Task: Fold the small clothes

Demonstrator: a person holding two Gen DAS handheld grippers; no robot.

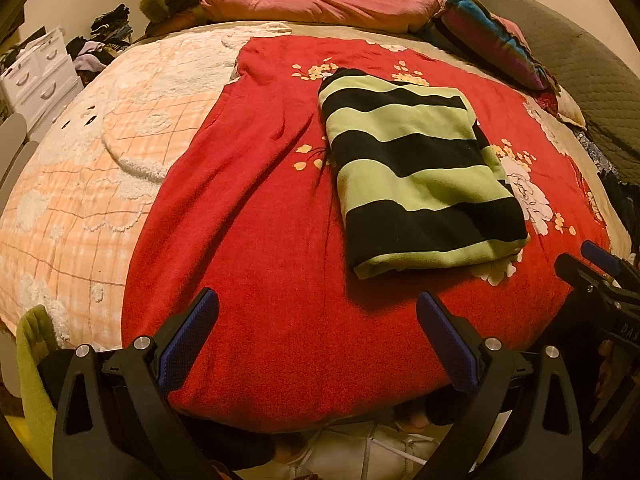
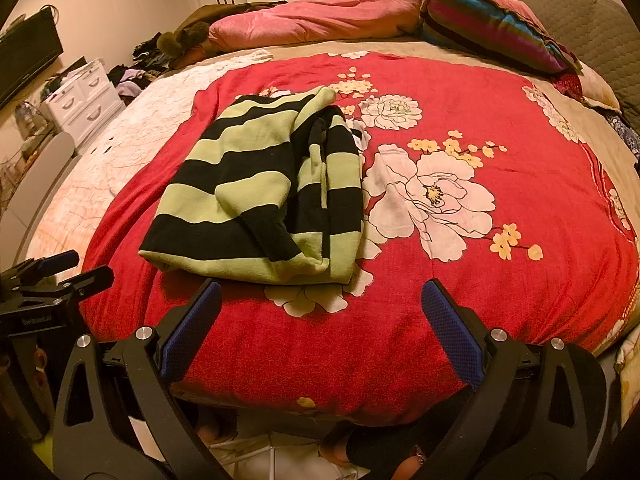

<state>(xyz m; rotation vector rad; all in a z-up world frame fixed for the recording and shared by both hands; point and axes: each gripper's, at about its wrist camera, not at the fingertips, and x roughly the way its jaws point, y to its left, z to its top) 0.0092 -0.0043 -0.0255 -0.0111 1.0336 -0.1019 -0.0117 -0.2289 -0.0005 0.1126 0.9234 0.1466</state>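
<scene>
A green and black striped garment (image 1: pixel 420 168) lies folded into a rectangle on the red floral blanket (image 1: pixel 256 240). It also shows in the right wrist view (image 2: pixel 260 188), with a sleeve folded over its right side. My left gripper (image 1: pixel 318 304) is open and empty, held near the bed's front edge, short of the garment. My right gripper (image 2: pixel 320 296) is open and empty, just in front of the garment's near hem. The right gripper also shows at the right edge of the left wrist view (image 1: pixel 600 276).
A peach and white checked blanket (image 1: pixel 80 168) covers the bed's left side. Pink bedding (image 1: pixel 320 4) and a striped pillow (image 2: pixel 488 20) lie at the far edge. A white drawer unit (image 2: pixel 80 100) and piled clothes stand at the left. The floor shows below the bed edge.
</scene>
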